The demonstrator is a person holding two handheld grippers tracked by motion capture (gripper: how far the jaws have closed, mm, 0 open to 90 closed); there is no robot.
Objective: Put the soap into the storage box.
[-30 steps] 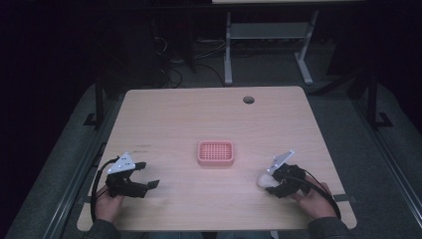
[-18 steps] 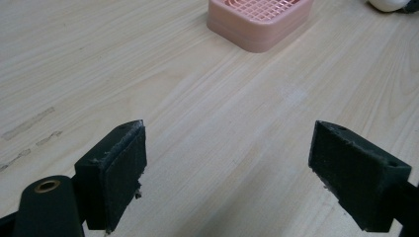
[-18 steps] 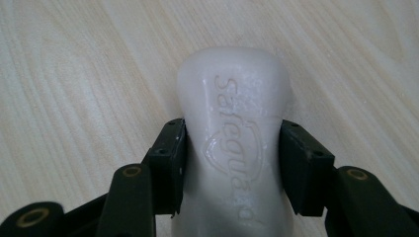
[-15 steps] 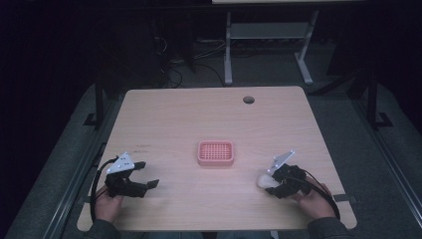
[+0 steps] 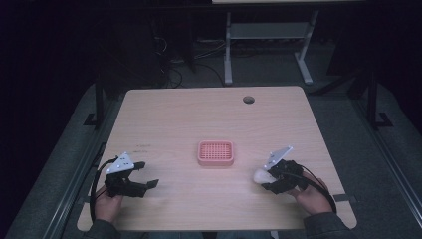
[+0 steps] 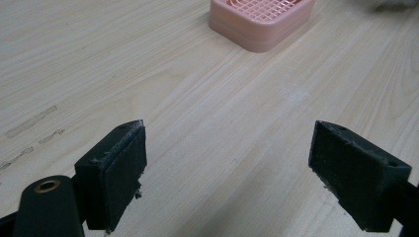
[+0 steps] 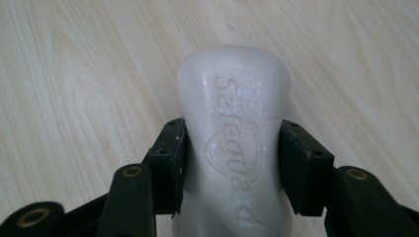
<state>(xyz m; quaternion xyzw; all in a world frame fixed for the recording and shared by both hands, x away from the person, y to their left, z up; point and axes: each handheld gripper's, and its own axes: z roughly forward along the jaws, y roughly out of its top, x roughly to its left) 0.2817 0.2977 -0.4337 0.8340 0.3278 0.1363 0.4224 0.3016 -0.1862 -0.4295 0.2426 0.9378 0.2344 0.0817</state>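
Two handheld grippers are resting at the near edge of a wooden table (image 5: 169,119).
A pink soap dish (image 5: 215,153) is sitting at table centre; the left gripper (image 5: 145,175) is gaping wide, holding nothing; the right gripper (image 5: 262,180) is clamping a white soap bar (image 7: 234,143) between its jaws, right of the dish.

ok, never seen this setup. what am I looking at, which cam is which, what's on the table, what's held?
No robot here: a person holds a hand-operated claw in each hand at a wooden table. The high view looks down from above the person's side. The other two pictures come from cameras riding on each claw, looking along its black jaws. A pink soap dish with a grid top sits mid-table. The left claw is open and empty, hovering near the table. The right claw is shut on a white bar of soap, stamped Safeguard.
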